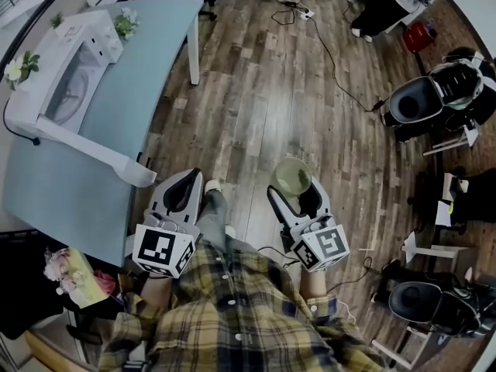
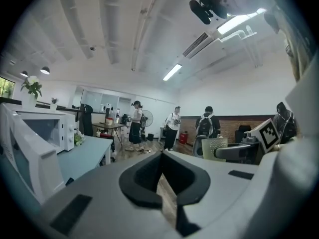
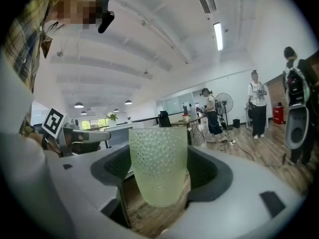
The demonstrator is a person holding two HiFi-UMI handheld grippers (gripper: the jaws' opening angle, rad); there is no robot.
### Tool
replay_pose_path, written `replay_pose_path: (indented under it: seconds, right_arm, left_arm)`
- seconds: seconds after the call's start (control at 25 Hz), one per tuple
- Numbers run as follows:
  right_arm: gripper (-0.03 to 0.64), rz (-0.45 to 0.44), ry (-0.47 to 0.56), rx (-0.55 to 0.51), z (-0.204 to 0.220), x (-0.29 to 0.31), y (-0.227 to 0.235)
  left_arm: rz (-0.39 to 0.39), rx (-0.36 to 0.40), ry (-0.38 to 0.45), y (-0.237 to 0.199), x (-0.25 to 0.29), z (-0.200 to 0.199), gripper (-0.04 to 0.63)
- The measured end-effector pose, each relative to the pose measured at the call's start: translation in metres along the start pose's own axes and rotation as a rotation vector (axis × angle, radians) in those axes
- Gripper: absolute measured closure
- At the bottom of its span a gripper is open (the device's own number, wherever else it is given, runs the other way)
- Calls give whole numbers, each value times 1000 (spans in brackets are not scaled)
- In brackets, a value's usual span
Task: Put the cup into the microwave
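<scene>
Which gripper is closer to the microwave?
Left. The left gripper sits beside the microwave's open door; the right gripper, holding the cup, is farther off to the right.

Plenty of bare wood floor (image 1: 256,107) right of the microwave (image 1: 77,60) to swing through; open door (image 1: 85,147) jutting out from it across the table (image 1: 147,76), blocking the near side.

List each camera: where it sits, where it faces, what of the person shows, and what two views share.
Head view: on the head, facing steeply down at the floor; plaid shirt, left gripper, right gripper show.
Left gripper view: on the left gripper, facing forward along its shut jaws.
Right gripper view: on the right gripper, facing the cup in its jaws.
Shared: head and left gripper views both show the microwave.
</scene>
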State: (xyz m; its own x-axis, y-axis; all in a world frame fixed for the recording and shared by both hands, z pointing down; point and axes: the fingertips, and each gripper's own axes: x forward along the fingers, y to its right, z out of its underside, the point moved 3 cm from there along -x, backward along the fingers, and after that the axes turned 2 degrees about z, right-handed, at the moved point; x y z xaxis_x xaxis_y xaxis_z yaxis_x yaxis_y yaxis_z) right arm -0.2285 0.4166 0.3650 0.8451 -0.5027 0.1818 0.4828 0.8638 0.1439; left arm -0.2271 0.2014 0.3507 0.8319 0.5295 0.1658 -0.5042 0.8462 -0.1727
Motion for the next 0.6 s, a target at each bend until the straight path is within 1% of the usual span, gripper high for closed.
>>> replay_pose_path:
  seconds: [0.32,0.6]
  right_arm:
    - [265,-5,8,-13,-26,84,34]
    - [265,-26,6,-33,-48,148,60]
  left_arm:
    - [18,9,37,-53,77,-33,604]
    - [14,-16,37,-90,131,-46,604]
